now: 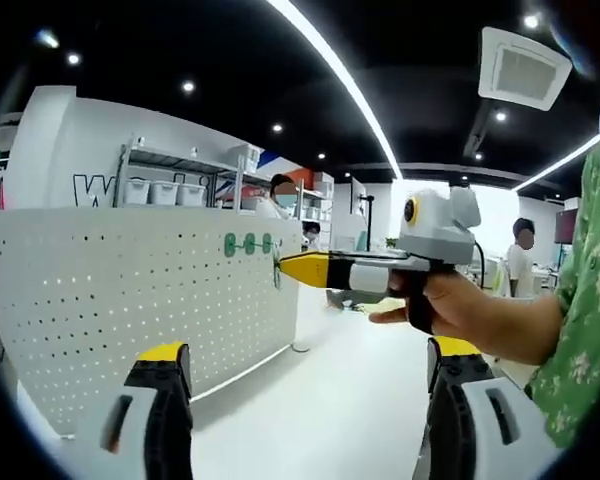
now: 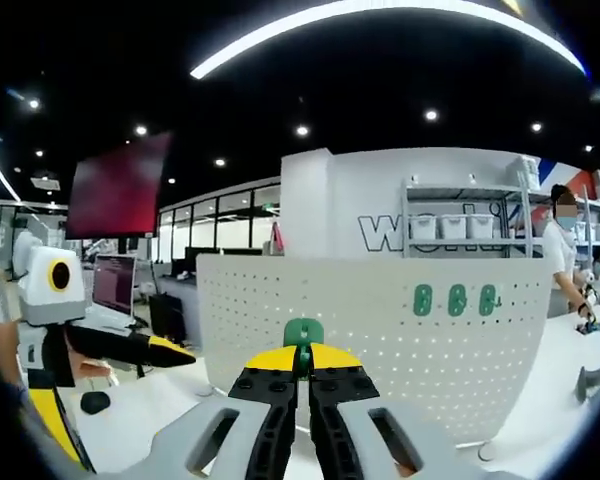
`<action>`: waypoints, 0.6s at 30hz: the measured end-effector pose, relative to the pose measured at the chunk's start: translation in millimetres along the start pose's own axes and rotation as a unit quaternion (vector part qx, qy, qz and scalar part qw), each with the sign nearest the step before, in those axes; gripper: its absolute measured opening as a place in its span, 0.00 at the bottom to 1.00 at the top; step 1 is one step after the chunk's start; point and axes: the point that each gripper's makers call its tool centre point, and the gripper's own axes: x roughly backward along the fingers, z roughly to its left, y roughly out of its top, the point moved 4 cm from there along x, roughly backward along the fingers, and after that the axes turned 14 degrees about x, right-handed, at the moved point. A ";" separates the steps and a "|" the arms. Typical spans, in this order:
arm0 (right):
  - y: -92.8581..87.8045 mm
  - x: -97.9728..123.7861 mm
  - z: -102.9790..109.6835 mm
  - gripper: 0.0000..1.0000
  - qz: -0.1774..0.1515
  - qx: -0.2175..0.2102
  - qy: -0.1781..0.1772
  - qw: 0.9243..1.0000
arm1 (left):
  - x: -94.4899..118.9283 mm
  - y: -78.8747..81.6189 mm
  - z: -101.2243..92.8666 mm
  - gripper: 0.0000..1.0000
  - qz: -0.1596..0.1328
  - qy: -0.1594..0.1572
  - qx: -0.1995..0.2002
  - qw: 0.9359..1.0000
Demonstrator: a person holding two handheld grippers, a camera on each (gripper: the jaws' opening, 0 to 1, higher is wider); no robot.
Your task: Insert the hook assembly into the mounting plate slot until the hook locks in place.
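While the left gripper [image 1: 305, 400] gapes released, the right gripper [image 2: 302, 372] points level, clenching a green hook [image 2: 303, 333] toward the pegboard [image 2: 380, 330].

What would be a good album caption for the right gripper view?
Right gripper holds a green hook before a white pegboard already carrying three hooks.

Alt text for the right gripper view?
The right gripper, shut on a green hook, points at a white pegboard carrying three green hooks. The left gripper enters from the left.
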 end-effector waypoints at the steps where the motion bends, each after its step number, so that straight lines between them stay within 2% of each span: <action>1: 1.3 -0.8 -2.2 0.01 0.000 0.003 -0.006 1.000 | 0.8 -1.1 0.4 1.00 0.003 0.001 0.000 1.000; 18: 20.5 -31.7 -34.5 0.01 -0.009 0.073 -0.078 0.994 | 15.2 -6.4 6.2 1.00 0.018 0.003 -0.004 1.000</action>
